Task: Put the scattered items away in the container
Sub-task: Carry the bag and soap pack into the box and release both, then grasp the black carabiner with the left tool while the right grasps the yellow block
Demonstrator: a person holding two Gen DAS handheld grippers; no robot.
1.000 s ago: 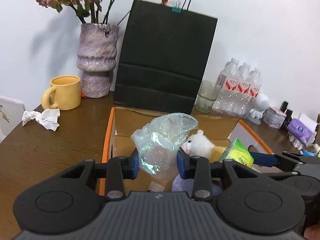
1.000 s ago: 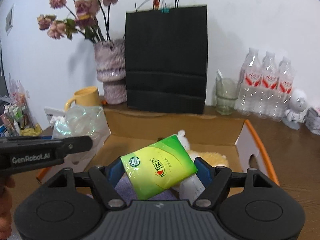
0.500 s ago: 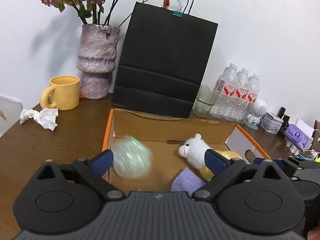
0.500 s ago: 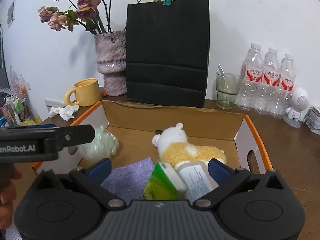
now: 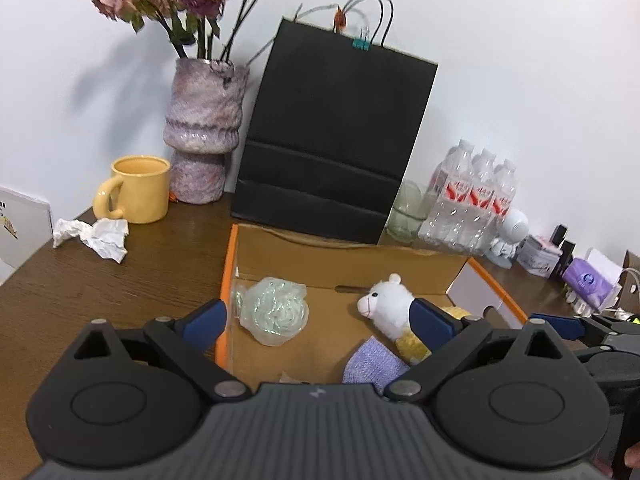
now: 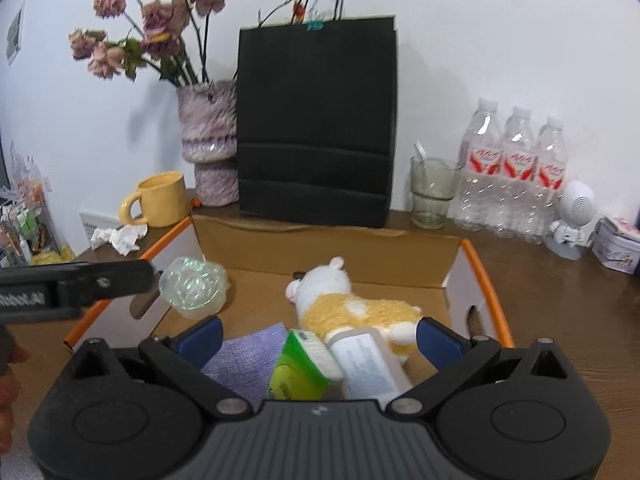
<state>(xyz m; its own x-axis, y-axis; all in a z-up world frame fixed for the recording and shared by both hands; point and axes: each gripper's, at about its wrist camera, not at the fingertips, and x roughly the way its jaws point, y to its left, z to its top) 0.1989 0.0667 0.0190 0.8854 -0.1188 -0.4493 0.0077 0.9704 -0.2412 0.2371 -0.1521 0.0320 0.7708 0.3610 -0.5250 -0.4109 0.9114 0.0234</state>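
An open cardboard box [image 5: 348, 256] [image 6: 320, 248] with orange edges sits on the wooden table. Inside lie a crumpled clear plastic bag [image 5: 274, 312] [image 6: 196, 286], a white and yellow plush lamb [image 5: 390, 306] [image 6: 352, 304], a purple cloth [image 5: 374, 366] [image 6: 246, 356], a green tissue pack [image 6: 298, 368] and a white labelled bottle [image 6: 370, 362]. My left gripper [image 5: 318, 322] is open and empty above the box's near edge. My right gripper [image 6: 318, 336] is open and empty above the tissue pack and bottle.
A crumpled white tissue [image 5: 94, 236] [image 6: 120, 236] lies on the table left of the box. Behind stand a yellow mug [image 5: 136, 188], a vase of dried flowers [image 5: 204, 132], a black paper bag [image 5: 336, 136], a glass [image 6: 432, 192], water bottles [image 6: 516, 172] and small items at right [image 5: 560, 260].
My left gripper opened and dropped the plastic bag into the box. My right gripper opened and dropped the green tissue pack beside the lamb. Both grippers have pulled back a little.
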